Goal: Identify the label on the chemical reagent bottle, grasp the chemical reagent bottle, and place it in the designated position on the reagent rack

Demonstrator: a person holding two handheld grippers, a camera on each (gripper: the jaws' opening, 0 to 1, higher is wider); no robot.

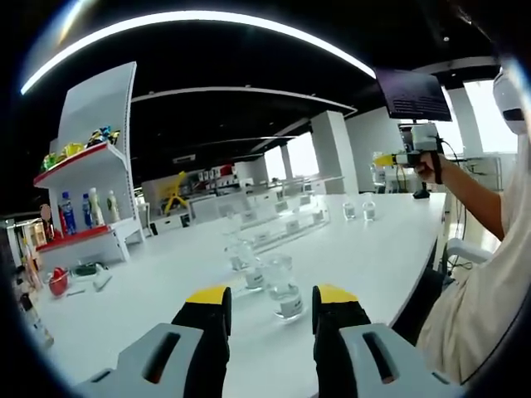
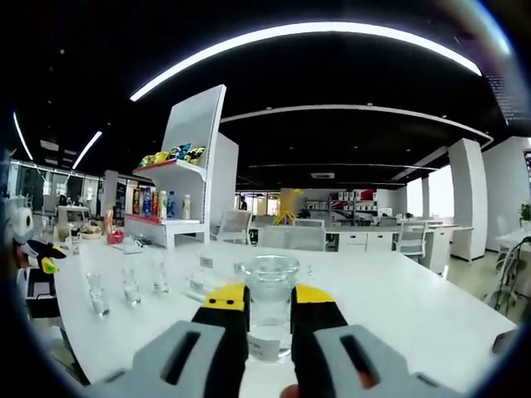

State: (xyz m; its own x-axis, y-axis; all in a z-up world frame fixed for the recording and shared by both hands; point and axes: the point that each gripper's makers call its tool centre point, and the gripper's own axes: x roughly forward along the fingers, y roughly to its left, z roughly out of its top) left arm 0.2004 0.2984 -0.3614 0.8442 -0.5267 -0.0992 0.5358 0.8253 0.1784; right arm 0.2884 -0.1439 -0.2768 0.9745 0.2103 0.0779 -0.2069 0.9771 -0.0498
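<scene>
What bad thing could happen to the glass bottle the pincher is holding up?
The clear bottle looks squeezed between the right gripper near its bottom, so it might tip or slip and break on the white table. The left gripper, open, sits close to more bottles and could knock them.

bottles (image 1: 284, 286) on table (image 1: 373, 249) | rack (image 1: 274, 217) behind them | shelf unit (image 1: 91, 178) beyond, left
</scene>
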